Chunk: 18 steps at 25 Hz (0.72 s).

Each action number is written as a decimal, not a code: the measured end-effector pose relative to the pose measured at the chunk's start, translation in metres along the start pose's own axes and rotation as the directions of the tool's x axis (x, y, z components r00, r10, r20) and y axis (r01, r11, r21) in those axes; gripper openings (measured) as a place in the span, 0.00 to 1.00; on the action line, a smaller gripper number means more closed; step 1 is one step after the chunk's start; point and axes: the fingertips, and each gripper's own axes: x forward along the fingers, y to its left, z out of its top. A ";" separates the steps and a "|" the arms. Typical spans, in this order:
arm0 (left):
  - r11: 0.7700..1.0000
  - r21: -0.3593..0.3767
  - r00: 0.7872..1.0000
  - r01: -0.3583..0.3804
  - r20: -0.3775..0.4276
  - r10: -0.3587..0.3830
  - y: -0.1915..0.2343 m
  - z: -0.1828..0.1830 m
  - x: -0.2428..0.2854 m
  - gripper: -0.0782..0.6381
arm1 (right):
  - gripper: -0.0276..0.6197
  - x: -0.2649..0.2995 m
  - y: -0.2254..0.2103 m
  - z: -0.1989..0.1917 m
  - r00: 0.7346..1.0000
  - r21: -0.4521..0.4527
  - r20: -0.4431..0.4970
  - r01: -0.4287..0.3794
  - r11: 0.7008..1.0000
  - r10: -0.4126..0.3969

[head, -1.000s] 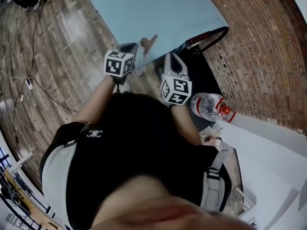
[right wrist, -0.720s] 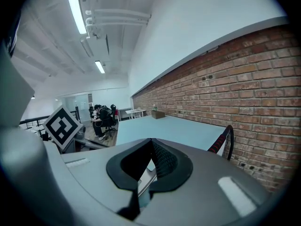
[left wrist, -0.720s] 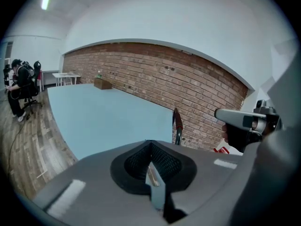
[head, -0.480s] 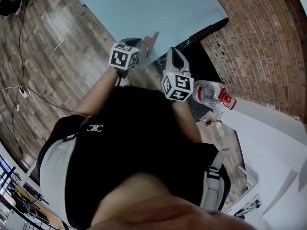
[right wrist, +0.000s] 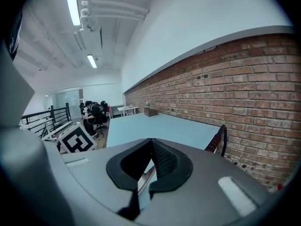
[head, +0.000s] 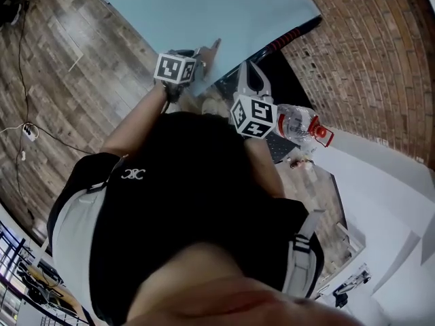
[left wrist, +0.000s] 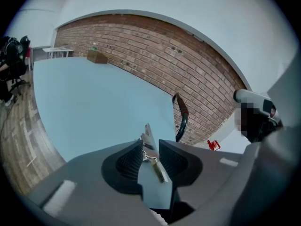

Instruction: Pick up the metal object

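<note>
Left gripper [left wrist: 150, 143] jaws just opened. The metal piece [left wrist: 158, 169] sits between them, pads not pressing it, at the blue table's [left wrist: 94, 102] near edge. Right gripper [right wrist: 151, 146] has its tips together and grips nothing.

Thin, pointed metal object [left wrist: 157, 170] stands — tip up — between just-opened jaws of the left tool [left wrist: 150, 143].

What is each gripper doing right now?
Left gripper: open, jaws just opened, metal object between them, not clamped.
Right gripper: closed, nothing clearly held.
</note>
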 end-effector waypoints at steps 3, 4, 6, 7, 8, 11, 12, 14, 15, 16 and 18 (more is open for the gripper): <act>0.999 -0.029 0.999 -0.023 -0.022 0.023 0.005 -0.005 0.010 0.29 | 0.06 0.001 -0.009 -0.001 1.000 -0.001 -0.010 -0.001 1.000 0.001; 0.998 -0.047 0.999 -0.034 -0.023 0.033 0.008 -0.006 0.013 0.29 | 0.06 0.001 -0.012 -0.002 1.000 0.000 -0.014 -0.003 1.000 0.003; 0.995 -0.091 0.999 -0.041 -0.022 0.039 0.012 -0.006 0.017 0.29 | 0.06 0.000 -0.019 -0.004 1.000 0.010 -0.021 -0.001 1.000 0.001; 0.993 -0.114 0.999 -0.038 -0.021 0.036 0.012 -0.006 0.020 0.29 | 0.06 -0.001 -0.024 -0.006 1.000 0.020 -0.026 0.003 1.000 -0.002; 0.990 -0.136 0.999 -0.033 -0.021 0.030 0.012 -0.006 0.022 0.29 | 0.06 -0.002 -0.029 -0.008 0.999 0.031 -0.031 0.008 0.999 -0.007; 0.982 -0.191 1.000 -0.013 -0.028 0.008 0.012 -0.007 0.030 0.28 | 0.06 -0.005 -0.042 -0.013 0.999 0.054 -0.043 0.029 0.998 -0.026; 0.978 -0.210 0.999 -0.011 -0.033 0.004 0.013 -0.007 0.033 0.28 | 0.06 -0.006 -0.045 -0.013 0.998 0.059 -0.044 0.035 0.998 -0.032; 0.969 -0.248 0.999 -0.012 -0.037 0.002 0.017 -0.007 0.037 0.27 | 0.06 -0.008 -0.053 -0.015 0.998 0.058 -0.048 0.050 0.997 -0.047; 0.965 -0.262 0.999 -0.015 -0.039 0.005 0.019 -0.007 0.039 0.27 | 0.06 -0.009 -0.057 -0.017 0.997 0.053 -0.051 0.060 0.997 -0.057; 0.962 -0.273 0.999 -0.018 -0.041 0.007 0.020 -0.008 0.040 0.25 | 0.06 -0.010 -0.061 -0.019 0.996 0.049 -0.055 0.071 0.996 -0.068; 0.956 -0.293 0.999 -0.014 -0.045 0.001 0.022 -0.007 0.042 0.24 | 0.06 -0.011 -0.070 -0.022 0.994 0.051 -0.066 0.088 0.995 -0.085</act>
